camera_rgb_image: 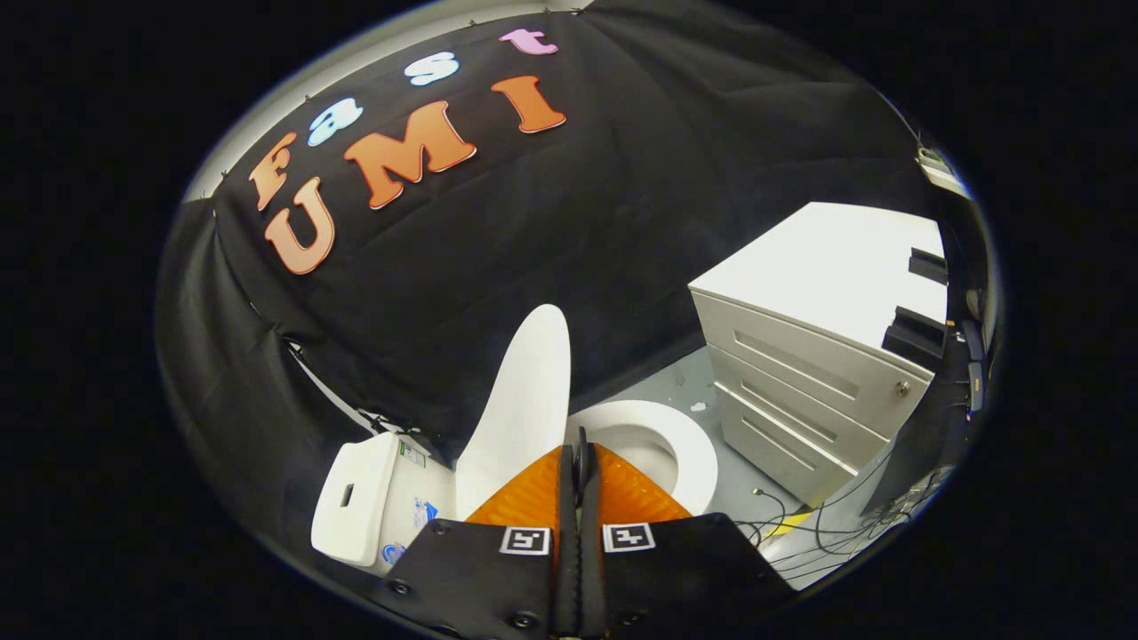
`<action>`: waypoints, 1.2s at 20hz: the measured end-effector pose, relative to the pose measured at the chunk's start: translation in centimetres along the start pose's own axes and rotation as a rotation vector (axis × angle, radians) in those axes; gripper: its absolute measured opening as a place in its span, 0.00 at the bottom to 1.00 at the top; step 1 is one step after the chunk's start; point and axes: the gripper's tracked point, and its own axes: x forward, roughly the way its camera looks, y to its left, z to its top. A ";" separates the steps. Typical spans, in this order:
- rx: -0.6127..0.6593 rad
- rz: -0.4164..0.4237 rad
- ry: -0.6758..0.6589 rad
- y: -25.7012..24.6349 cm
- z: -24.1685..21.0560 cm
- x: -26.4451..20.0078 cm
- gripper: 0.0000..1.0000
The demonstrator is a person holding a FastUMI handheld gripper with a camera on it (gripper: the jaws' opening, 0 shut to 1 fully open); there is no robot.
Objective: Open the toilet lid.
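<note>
Looking along the claw (579, 462), its fingers are pressed together on nothing. The toilet lid (520, 400) stands raised just ahead and slightly left of the tips, long axis upright, in the lower centre, leaving the seat (689, 444) bare at right.

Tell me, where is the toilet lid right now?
In the gripper view, the white plastic toilet lid stands raised just beyond the shut gripper, between the white tank and the round white seat.
</note>
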 end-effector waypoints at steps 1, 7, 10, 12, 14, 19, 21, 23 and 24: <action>-0.016 0.003 -0.001 0.6 0.1 -0.2 0.08; -0.049 0.043 -0.013 4.7 1.5 -1.6 0.08; -0.078 0.072 -0.024 7.3 2.0 -2.4 0.08; -0.108 0.087 -0.029 9.0 2.0 -2.9 0.08; -0.136 0.100 -0.034 10.6 2.1 -3.4 0.08; -0.212 0.122 -0.048 14.4 1.9 -4.6 0.08; -0.247 0.128 -0.056 15.6 1.7 -4.9 0.08; -0.270 0.138 -0.062 17.2 1.6 -5.3 0.08; -0.278 0.143 -0.065 17.9 1.5 -5.5 0.08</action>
